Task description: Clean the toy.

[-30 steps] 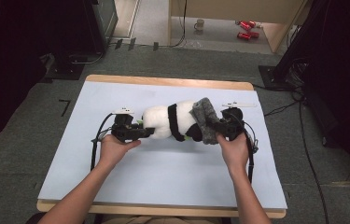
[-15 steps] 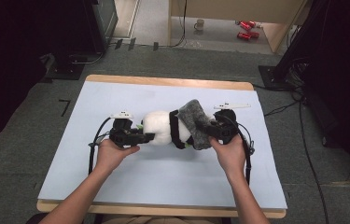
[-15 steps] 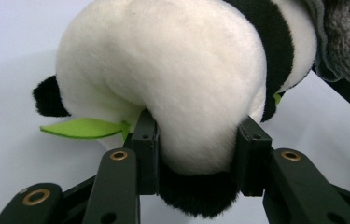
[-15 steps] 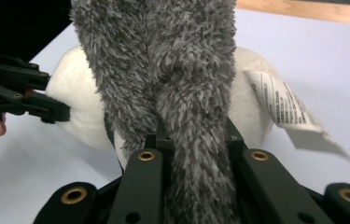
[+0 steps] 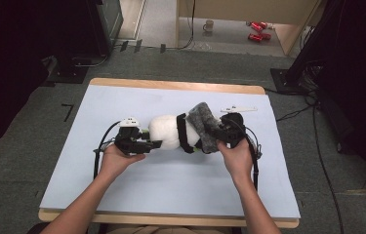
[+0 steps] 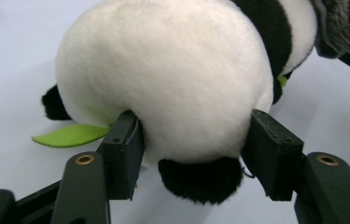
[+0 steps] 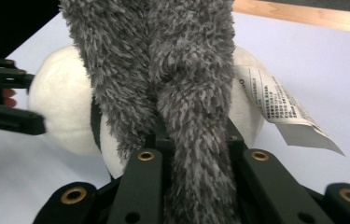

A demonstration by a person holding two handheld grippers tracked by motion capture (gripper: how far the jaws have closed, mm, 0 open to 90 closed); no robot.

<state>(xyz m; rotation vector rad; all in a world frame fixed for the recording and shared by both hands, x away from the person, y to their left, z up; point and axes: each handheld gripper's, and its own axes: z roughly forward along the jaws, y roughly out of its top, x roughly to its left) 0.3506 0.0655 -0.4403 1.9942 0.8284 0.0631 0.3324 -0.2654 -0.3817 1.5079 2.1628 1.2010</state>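
Note:
A black-and-white panda plush (image 5: pixel 166 131) lies on its side on the pale blue mat (image 5: pixel 171 190). My left gripper (image 5: pixel 153 144) sits at its round white head (image 6: pixel 172 79). The jaws have just been opening and now stand either side of the head, loosely against the fur. A green felt leaf (image 6: pixel 70 135) pokes out beside the left pad. A grey fuzzy cloth (image 5: pixel 204 124) is draped over the plush's body, and my right gripper (image 5: pixel 214 134) is shut on it. In the right gripper view the grey cloth (image 7: pixel 172 70) runs down between the jaws, with the plush's white label (image 7: pixel 280 107) beside it.
The mat covers a wooden table whose far edge (image 5: pixel 171 85) shows. Cables trail from both grippers across the mat. Beyond the table are grey floor, a mug (image 5: pixel 209 24), red cans (image 5: pixel 256 31) and black stands at both sides.
The right gripper has drawn the grey cloth a little to the left over the plush's body. The left jaws have spread wider around the head.

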